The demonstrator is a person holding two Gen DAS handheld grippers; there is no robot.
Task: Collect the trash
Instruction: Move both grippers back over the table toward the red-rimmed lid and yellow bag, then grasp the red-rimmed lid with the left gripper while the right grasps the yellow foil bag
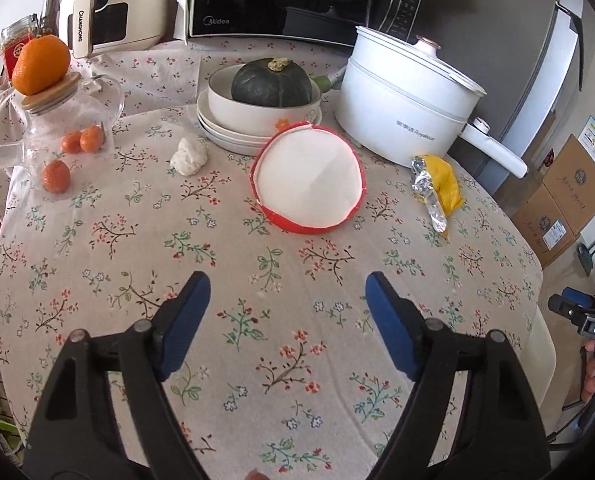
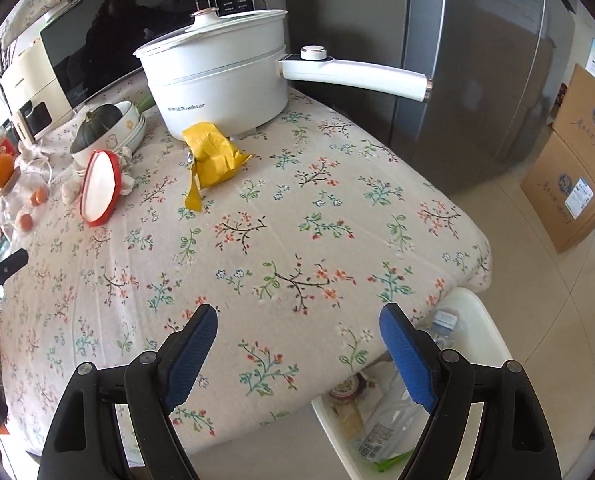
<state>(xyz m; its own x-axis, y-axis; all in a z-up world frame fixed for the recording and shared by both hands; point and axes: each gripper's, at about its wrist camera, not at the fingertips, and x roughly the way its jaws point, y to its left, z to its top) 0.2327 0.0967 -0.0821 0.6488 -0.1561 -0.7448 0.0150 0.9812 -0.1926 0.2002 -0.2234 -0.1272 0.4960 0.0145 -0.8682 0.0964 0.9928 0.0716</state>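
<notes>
Left view: my left gripper (image 1: 287, 294) is spread wide, holding nothing. The red paper bowl (image 1: 309, 182), white tissue ball (image 1: 188, 157) and yellow wrapper (image 1: 437, 186) lie apart on the flowery tablecloth (image 1: 97, 240).
Right view: my right gripper (image 2: 297, 328) is spread wide too. The white bin (image 2: 473, 308) is half hidden under the table edge.

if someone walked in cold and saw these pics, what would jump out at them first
Probably the red-rimmed paper bowl lying tipped on its side mid-table, in front of the stacked dishes holding a dark green squash. Next, the yellow foil wrapper crumpled beside the white pot. Both claws hang open and empty over the floral cloth, the right claw near the table edge above a bin already holding trash.
</notes>
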